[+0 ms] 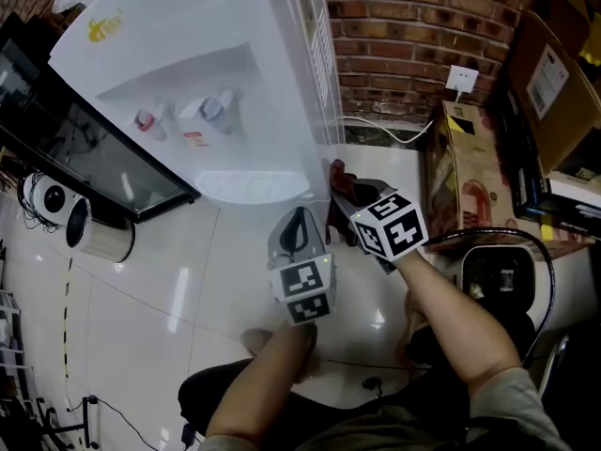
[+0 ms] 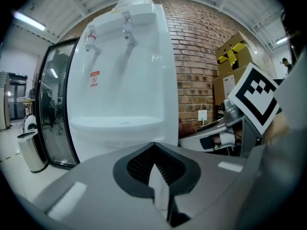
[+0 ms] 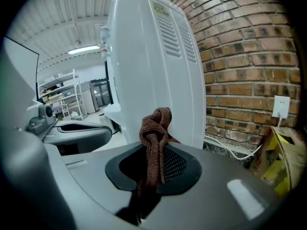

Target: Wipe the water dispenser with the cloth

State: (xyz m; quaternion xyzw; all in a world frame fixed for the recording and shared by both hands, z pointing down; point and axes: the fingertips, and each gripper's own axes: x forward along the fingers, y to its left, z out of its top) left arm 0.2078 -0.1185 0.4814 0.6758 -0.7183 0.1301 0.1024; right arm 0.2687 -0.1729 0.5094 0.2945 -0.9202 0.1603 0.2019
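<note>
The white water dispenser [image 1: 188,26] stands against a brick wall, its two taps and drip tray facing me. My right gripper [image 1: 344,201] is shut on a dark red-brown cloth [image 1: 338,178], low at the dispenser's right front corner. In the right gripper view the cloth [image 3: 155,128] bunches up out of the jaws of this gripper [image 3: 160,148], close to the vented side panel [image 3: 158,56]; whether it touches I cannot tell. My left gripper [image 1: 299,217] is just to the left, below the drip tray, shut with nothing in it. In its own view this gripper [image 2: 153,146] points at the dispenser's front [image 2: 120,71].
A glass-door cabinet [image 1: 94,158] and a small round bin [image 1: 99,238] stand left of the dispenser. Cardboard boxes [image 1: 470,158] are stacked on the right. A wall socket [image 1: 461,80] with a white cable sits low on the brick wall. Glossy tile floor lies below.
</note>
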